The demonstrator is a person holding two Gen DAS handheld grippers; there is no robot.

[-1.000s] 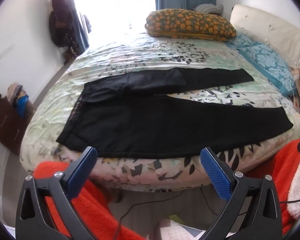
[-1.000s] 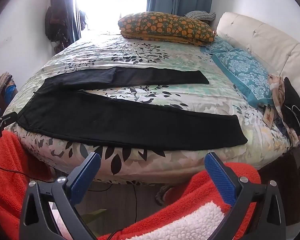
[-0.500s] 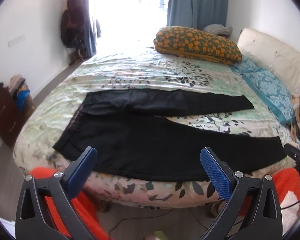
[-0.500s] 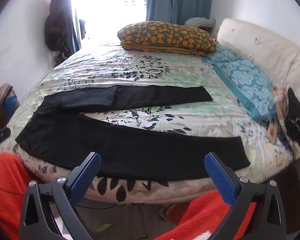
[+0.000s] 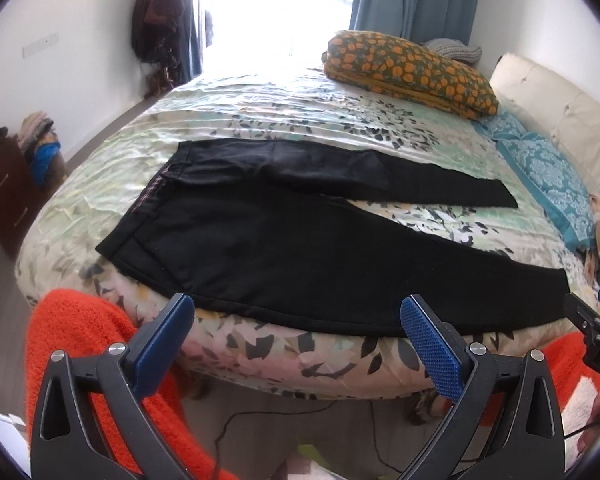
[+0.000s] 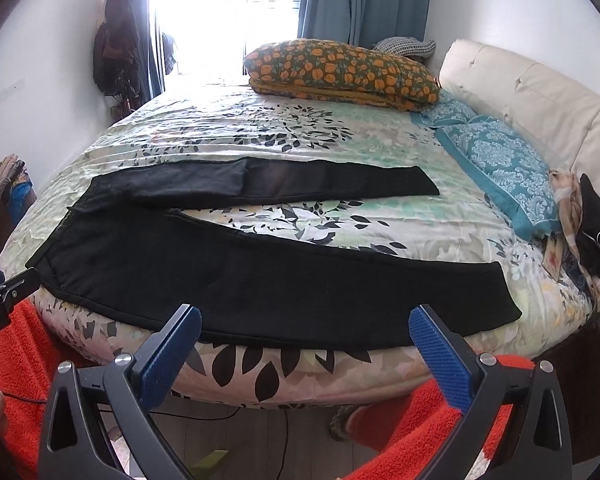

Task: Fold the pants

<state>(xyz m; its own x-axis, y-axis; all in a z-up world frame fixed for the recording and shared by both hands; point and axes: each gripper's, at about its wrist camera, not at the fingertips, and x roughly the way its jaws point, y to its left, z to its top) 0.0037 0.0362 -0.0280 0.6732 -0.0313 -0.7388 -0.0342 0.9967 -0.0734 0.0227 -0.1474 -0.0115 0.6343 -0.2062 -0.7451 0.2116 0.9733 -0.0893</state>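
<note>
Black pants (image 5: 284,248) lie flat on the floral bedspread (image 5: 260,128), waistband to the left, legs spread in a V to the right. The near leg runs along the bed's front edge; the far leg lies further back. They also show in the right wrist view (image 6: 228,276). My left gripper (image 5: 296,320) is open and empty, just short of the near leg's front hem. My right gripper (image 6: 304,328) is open and empty, just short of the near leg, toward its cuff end.
An orange patterned pillow (image 5: 408,72) and teal pillows (image 6: 500,160) lie at the back and right of the bed. A cream headboard (image 6: 532,96) stands at the right. Dark clothes (image 6: 596,224) lie at the right edge. Orange fleece (image 5: 80,328) hangs below the bed front.
Both grippers have risen and moved closer to the bed's front edge; the pants now fill more of each view. Both grippers stayed open.
</note>
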